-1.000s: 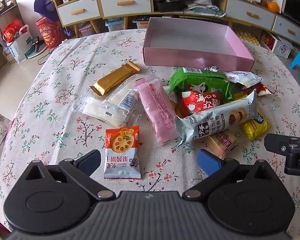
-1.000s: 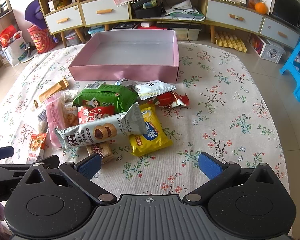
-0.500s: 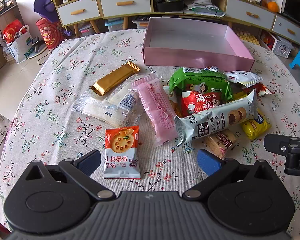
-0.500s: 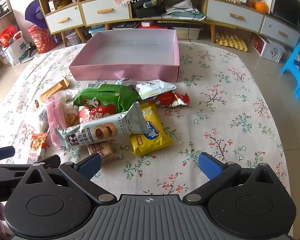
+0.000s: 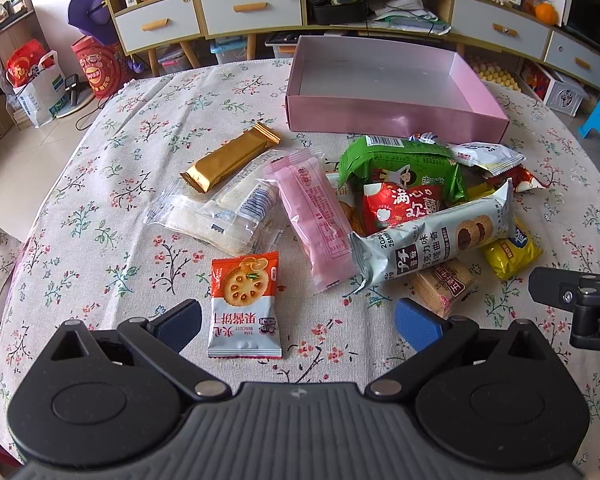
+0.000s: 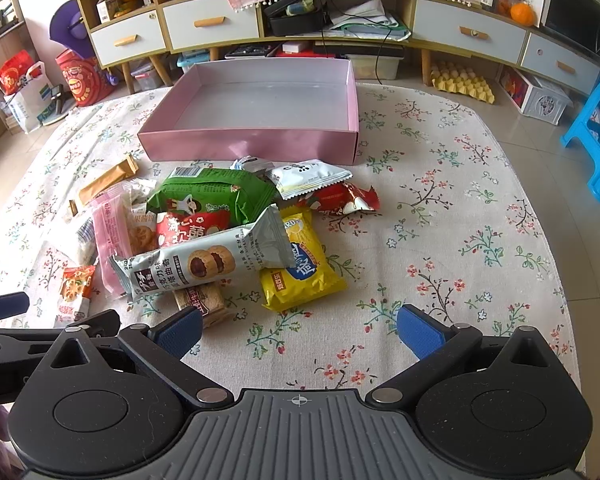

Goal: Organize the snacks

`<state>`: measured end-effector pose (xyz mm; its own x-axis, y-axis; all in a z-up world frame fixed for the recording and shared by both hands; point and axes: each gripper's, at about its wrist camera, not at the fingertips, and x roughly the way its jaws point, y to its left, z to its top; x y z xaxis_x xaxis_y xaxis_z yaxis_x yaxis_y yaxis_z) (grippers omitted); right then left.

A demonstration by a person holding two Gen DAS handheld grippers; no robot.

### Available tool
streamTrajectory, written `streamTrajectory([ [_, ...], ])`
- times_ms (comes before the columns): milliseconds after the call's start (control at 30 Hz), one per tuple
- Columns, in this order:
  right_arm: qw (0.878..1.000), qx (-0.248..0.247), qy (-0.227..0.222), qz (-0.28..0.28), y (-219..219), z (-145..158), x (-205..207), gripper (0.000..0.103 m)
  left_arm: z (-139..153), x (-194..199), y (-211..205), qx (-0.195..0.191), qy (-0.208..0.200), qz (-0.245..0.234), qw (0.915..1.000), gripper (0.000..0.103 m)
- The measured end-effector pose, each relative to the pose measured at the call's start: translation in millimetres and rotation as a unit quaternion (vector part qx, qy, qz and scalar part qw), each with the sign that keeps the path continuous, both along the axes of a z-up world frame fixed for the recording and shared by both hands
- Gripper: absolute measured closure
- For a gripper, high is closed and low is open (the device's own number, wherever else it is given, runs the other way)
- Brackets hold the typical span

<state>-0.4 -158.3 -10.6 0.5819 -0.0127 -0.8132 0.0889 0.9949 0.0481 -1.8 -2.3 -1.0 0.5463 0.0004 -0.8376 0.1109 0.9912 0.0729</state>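
Nothing packed yet; left gripper [image 5: 298,322] and right gripper [image 6: 299,328] hover, jaws released, empty; snacks [image 5: 380,208] heaped mid-frame; pink box [image 5: 396,118] above; next, probably grasp the biscuit packet [image 5: 244,304].

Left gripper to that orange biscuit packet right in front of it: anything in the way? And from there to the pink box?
Nothing visible blocks the open left gripper from the orange biscuit packet; it lies alone on the cloth between the fingers. Toward the pink box, the clear packets and pink packet lie across the straight line, so lift over them.
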Motion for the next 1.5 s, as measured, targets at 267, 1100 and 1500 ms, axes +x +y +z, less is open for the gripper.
streamTrajectory([
  [267, 1.000, 0.000, -0.003, 0.005, -0.2, 3.8, 1.3, 0.000, 2.1, 0.9, -0.2, -0.001, -0.002, -0.003, 1.0000, 0.000],
  [1100, 0.997, 0.019, -0.037, 0.067, -36.4, 20.9, 75.6, 0.000, 30.3, 70.3, 29.0, 0.012, -0.048, -0.061, 0.9969, 0.000],
  [1500, 0.992, 0.085, -0.043, 0.077, -57.6, 0.6, 121.6, 0.004, -0.9, 129.1, 61.9, -0.019, -0.053, -0.075, 0.9956, 0.006],
])
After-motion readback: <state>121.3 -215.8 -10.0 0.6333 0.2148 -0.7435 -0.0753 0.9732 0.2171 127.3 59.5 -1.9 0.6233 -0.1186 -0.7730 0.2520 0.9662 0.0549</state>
